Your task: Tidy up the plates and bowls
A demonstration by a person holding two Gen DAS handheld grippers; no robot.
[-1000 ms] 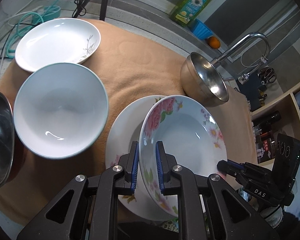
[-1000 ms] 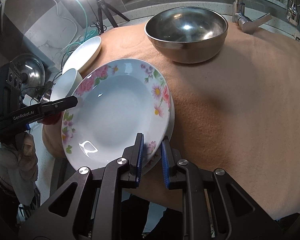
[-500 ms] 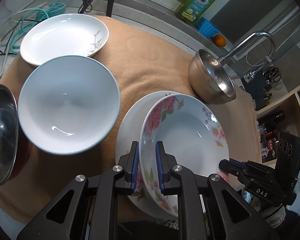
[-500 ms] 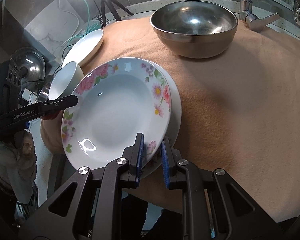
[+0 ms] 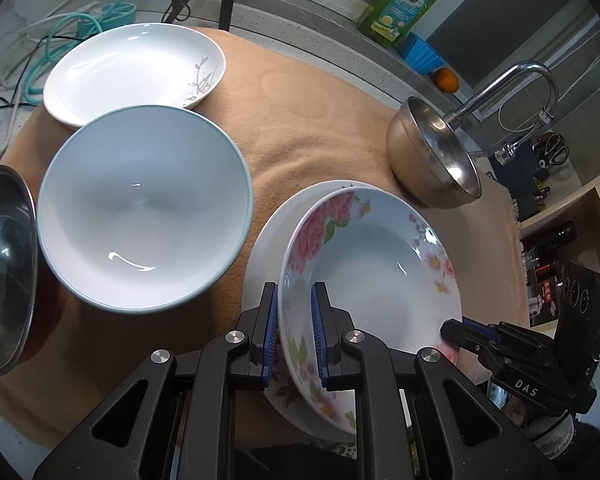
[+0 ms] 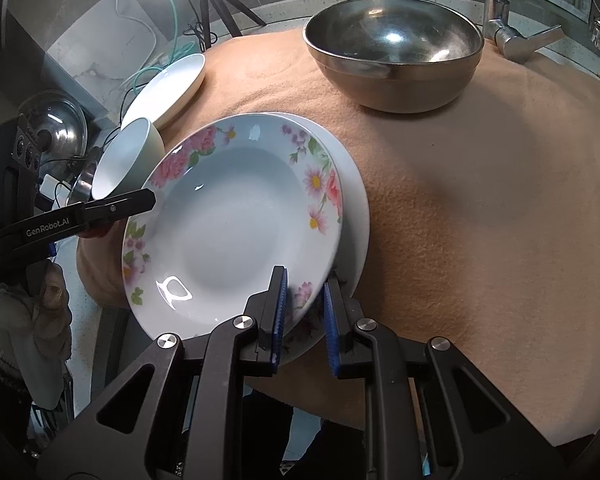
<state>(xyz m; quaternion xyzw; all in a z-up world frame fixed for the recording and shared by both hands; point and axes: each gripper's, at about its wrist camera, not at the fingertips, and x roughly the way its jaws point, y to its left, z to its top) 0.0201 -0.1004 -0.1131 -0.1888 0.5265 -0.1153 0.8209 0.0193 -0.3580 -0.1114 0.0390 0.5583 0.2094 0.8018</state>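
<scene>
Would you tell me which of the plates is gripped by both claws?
The floral-rimmed plate on top, pinched at opposite rims by the left claw and right claw; the grey-sprig plate sits untouched.

Both wrist views look steeply down, close, from opposite sides, sharing the floral plate [image 5: 364,264].

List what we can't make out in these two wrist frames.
- Lower floral plate: mostly covered by the upper floral plate in both views; whether they touch is unclear.
- Steel bowl at left: cut off by the left wrist frame edge.
- Right gripper: the pad behind the rim is hidden, so contact is unclear.
- Dish soap bottle: label too small to read.
</scene>
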